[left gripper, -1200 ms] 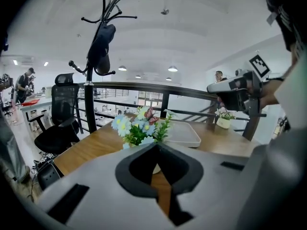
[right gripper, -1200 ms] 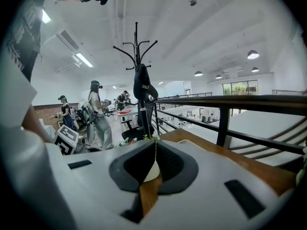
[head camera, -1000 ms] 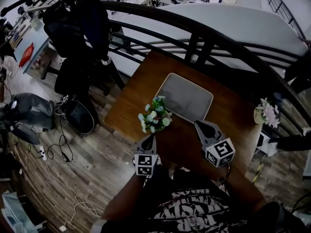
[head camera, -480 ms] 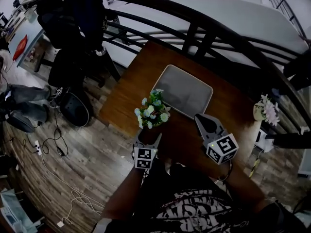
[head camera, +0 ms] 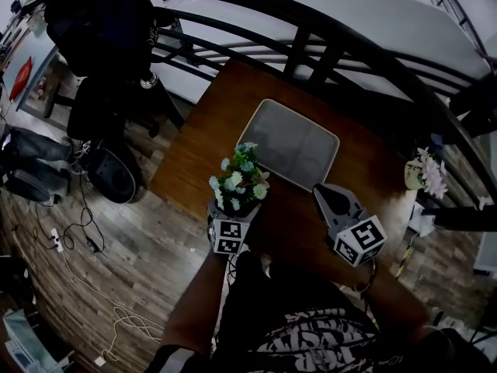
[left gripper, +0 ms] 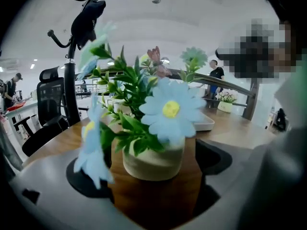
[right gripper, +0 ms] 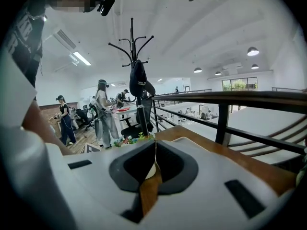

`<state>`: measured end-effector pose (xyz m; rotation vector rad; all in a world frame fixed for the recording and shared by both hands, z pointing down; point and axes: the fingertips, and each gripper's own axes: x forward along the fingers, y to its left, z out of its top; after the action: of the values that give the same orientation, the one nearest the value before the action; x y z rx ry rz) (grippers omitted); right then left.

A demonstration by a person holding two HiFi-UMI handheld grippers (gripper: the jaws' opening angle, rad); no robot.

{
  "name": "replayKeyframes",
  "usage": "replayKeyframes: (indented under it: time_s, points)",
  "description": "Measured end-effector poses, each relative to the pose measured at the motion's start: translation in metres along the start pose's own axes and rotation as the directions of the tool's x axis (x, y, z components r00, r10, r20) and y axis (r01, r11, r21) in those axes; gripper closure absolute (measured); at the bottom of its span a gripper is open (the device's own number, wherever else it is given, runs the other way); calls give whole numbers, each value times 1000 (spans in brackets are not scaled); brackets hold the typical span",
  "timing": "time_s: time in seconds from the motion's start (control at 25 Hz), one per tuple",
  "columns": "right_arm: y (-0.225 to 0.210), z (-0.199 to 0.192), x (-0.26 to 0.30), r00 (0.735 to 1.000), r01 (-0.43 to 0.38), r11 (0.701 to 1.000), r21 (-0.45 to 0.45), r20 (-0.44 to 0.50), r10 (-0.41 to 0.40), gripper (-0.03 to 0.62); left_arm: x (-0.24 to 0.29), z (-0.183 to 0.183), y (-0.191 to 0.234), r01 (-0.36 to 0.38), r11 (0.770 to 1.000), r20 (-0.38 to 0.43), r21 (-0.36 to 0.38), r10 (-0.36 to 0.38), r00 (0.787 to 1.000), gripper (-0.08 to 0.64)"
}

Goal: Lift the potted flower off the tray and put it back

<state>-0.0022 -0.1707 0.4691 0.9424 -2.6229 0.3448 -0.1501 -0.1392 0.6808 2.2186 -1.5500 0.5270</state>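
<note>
Counter [head camera: 203, 158]: dark wood; it carries the tray.
Tray [head camera: 291, 142]: grey, bare, lying flat.
Right claw [head camera: 320, 192]: just off the tray's near right corner, jaws pressed together with nothing between them.
Left claw [head camera: 231, 214]: off the tray's near left corner; its jaws have just been opening and now stand spread, with the pot between them and untouched.
Potted flower [head camera: 237, 183]: upright on the counter, just beside the tray's near left corner, not on it.
</note>
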Motion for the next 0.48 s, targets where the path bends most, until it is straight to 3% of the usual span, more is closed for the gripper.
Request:
replayKeyframes:
  time_s: [0.24,0.48]
  points:
    - [-9,-6,5,1000,6,1000,14,-16,-6,594,29,3,1,18,998,-19,62,-17,1000,14]
    - [-17,-10,3,1000,20,999,28,-24,-20,594,39,7,-4,30,998,2,57,-30,1000,9]
